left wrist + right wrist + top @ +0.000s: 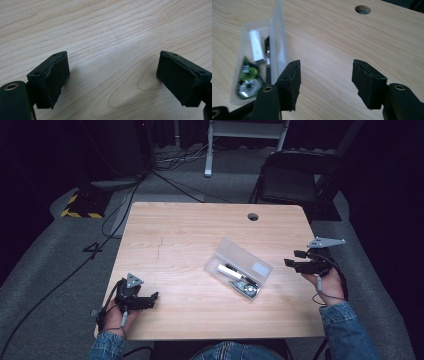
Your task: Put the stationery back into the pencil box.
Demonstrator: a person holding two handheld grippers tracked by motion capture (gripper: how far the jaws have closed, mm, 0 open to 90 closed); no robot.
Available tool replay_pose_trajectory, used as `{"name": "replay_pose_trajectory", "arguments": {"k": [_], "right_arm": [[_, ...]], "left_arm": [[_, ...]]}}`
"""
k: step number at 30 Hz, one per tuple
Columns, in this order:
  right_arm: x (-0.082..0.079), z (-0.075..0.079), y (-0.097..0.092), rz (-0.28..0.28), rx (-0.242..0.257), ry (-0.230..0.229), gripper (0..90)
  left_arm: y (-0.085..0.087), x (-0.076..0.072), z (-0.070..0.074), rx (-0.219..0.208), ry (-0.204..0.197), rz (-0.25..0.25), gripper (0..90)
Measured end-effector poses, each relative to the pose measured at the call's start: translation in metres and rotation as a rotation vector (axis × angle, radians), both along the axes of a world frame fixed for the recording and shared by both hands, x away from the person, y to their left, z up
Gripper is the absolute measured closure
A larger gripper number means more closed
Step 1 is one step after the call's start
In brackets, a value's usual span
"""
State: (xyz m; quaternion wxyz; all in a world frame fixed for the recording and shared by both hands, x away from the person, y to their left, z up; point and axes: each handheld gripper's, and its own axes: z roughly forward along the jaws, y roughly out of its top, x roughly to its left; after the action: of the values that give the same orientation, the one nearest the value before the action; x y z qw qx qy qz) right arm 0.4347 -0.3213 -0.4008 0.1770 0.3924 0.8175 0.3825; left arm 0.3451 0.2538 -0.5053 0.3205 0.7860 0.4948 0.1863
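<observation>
High view: a clear box [239, 269] lies open on the table [175, 245], right of the middle. Inside it are a white stick [223, 269], a black pen [234, 270] and a green tape roll [248, 290]. The right claw [291, 258] is near the box (not touching it), with its jaws wide and nothing between them. The left claw [152, 299] sits low at the table's near left corner, well apart from the box. Its jaws are wide too, with bare wood between them.
</observation>
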Motion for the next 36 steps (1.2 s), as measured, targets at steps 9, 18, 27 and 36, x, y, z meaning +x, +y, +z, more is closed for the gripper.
{"name": "replay_pose_trajectory", "arguments": {"k": [9, 18, 27, 36], "right_arm": [[0.013, -0.027, -0.016, -0.062, -0.01, 0.025, 38.7], [0.02, -0.062, -0.018, -0.087, -0.033, 0.05, 38.7], [0.024, -0.079, -0.015, -0.091, -0.069, 0.061, 37.7], [0.024, -0.088, -0.012, -0.086, -0.118, 0.054, 38.6]], "left_arm": [[0.0, 0.0, 0.0, 0.0, 0.0, 0.0, 11.6], [0.0, 0.0, 0.0, 0.0, 0.0, 0.0, 11.6], [0.0, 0.0, 0.0, 0.0, 0.0, 0.0, 11.6], [0.0, 0.0, 0.0, 0.0, 0.0, 0.0, 11.6]]}}
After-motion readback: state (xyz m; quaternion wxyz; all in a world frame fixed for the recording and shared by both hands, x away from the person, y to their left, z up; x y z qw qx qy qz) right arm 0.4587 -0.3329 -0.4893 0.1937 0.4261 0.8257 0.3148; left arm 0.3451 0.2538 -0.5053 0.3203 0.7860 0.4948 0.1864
